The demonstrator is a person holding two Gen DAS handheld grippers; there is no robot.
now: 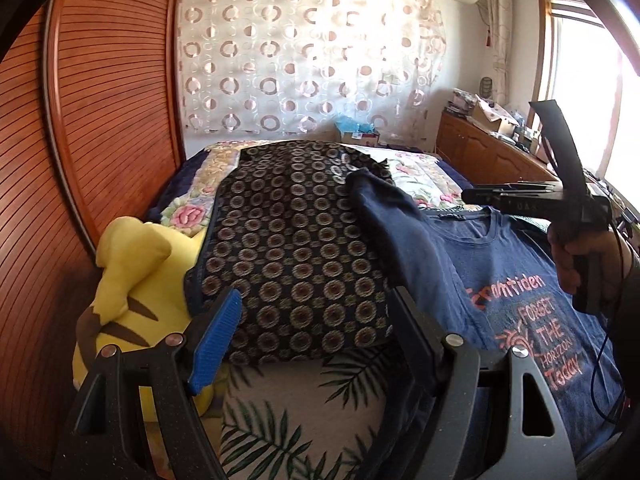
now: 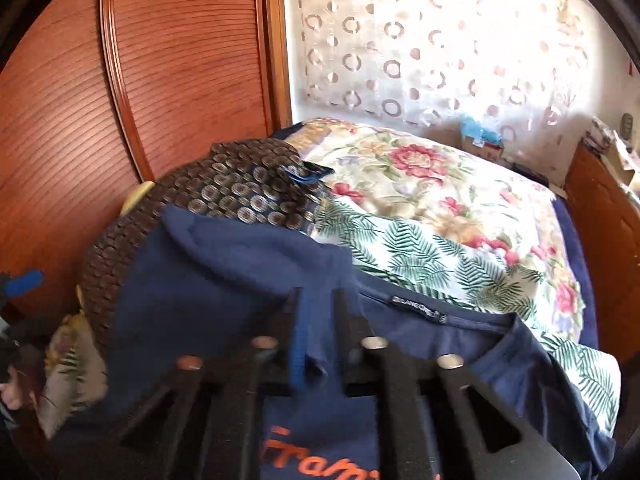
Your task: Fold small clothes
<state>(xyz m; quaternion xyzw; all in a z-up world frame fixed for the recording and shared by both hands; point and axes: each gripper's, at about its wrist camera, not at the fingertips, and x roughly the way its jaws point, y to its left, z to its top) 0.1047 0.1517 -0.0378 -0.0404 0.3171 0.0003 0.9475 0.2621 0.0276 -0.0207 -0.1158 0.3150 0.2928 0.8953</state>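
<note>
**Fold barely begun: shirt still spread, one sleeve raised**

Left wrist view. The navy T-shirt (image 1: 500, 264) lies print-up on the bed (image 1: 424, 176), its body spread to the right of the jaws and its collar ahead of them and to the right. One sleeve runs up along the inner face of the right-hand finger and beyond its tip. It rests against that finger only. The left gripper (image 1: 316, 304) stands wide and released, with nothing pinched. A dark patterned garment (image 1: 288, 240) lies straight ahead between the jaws, and a yellow plush toy (image 1: 132, 280) sits outside the left-hand finger. Judgement: no completed fold shows, and the body and both sides remain to be done. The gripper points forward and downward over the bed edge. Further right, a hand (image 1: 572, 256) holds the right gripper (image 1: 468, 194) roughly level above the collar, seen side-on.

Right wrist view. The right gripper (image 2: 318, 300) has its jaws close together with a tuck of navy T-shirt (image 2: 224, 280) cloth between them. Whether the pads pinch it or merely straddle it cannot be told. The collar label lies just right of the jaws, the raised sleeve ahead and to the left, and the patterned garment (image 2: 224, 196) beyond that. The gripper tilts downward onto the shoulder area.
</note>
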